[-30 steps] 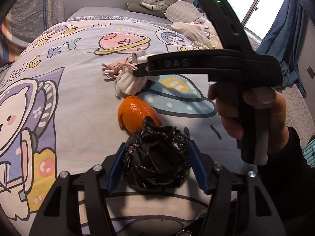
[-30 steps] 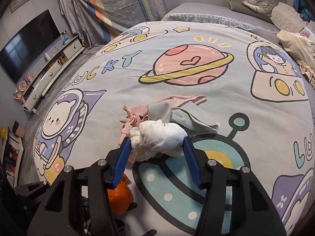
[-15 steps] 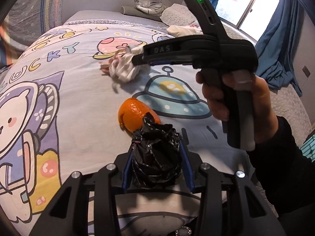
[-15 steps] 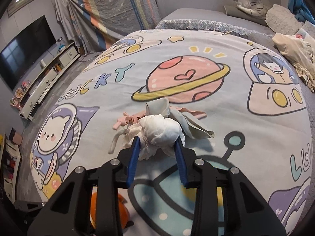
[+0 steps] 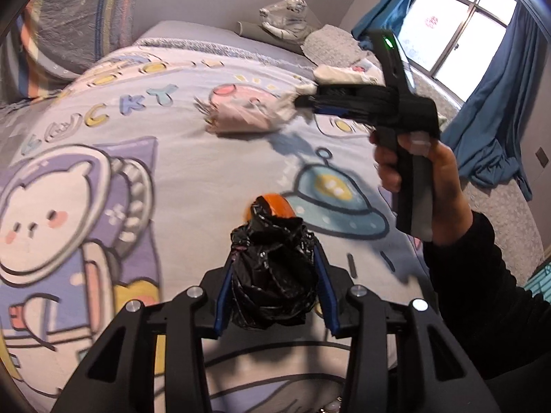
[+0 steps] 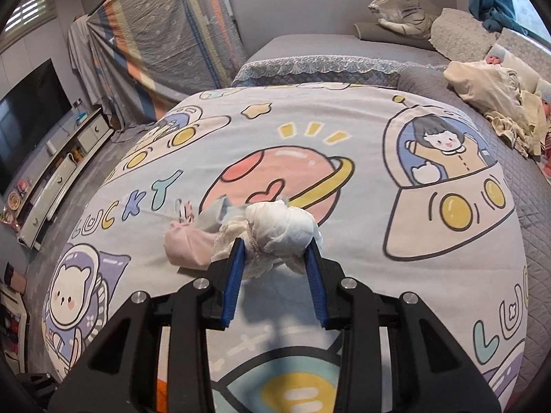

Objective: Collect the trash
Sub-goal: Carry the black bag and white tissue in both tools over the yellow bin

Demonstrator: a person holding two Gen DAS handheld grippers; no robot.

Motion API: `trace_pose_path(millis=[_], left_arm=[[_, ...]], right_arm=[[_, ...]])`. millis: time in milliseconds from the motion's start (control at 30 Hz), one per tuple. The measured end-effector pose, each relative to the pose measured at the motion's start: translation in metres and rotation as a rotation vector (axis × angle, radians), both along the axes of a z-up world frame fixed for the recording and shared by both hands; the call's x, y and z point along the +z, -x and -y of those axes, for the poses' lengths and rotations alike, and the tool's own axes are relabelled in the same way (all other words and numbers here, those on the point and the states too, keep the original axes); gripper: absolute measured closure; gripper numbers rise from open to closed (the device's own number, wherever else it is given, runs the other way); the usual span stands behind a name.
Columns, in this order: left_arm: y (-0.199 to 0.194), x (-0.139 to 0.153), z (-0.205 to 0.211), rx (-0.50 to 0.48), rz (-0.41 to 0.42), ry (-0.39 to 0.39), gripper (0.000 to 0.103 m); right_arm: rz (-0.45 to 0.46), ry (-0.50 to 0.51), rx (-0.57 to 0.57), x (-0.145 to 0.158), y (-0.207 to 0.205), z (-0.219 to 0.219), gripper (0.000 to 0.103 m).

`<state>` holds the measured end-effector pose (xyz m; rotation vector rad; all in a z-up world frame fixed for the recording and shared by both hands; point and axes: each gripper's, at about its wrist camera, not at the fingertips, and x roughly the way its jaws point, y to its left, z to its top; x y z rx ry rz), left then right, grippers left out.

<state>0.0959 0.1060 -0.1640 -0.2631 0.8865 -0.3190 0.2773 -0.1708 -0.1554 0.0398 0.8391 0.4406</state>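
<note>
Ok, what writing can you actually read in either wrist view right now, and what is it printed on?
"LUCKY": coloured letters on the cartoon bedsheet, at its left side.
"LU": start of a second print at the sheet's right edge; the rest is cut off.
Red sign on the window: too blurred to read.
Lettering on the right tongs: motion-blurred, unreadable.
Nothing else is legible.

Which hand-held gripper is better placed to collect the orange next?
Left, probably. The orange lies just ahead of the left hand-held gripper, though it already clamps the black bag. The right hand-held gripper holds white tissue, farther away.
</note>
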Motion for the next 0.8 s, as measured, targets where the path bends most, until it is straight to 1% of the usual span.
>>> trace_pose_path(millis=[133,333,633,800], left_arm=[[-0.001,0.014,-0.016,0.034,0.028,0.000,0.064],[0.001,0.038,-0.038,0.087,0.090,-0.025,0.064],[-0.007,0.063,-0.048,0.139,0.149,-0.053,0.064],[-0.017,0.076,-0.039,0.136,0.173,-0.070,0.064]], right_arm=[[0.035,-0.012,-0.033,0.011,0.003,0.016,0.070],[0.079,-0.022,-0.077,0.028,0.010,0.042,0.070],[0.125,-0.027,-0.145,0.048,0.027,0.085,0.070],[0.142,-0.027,-0.197,0.056,0.044,0.117,0.070]])
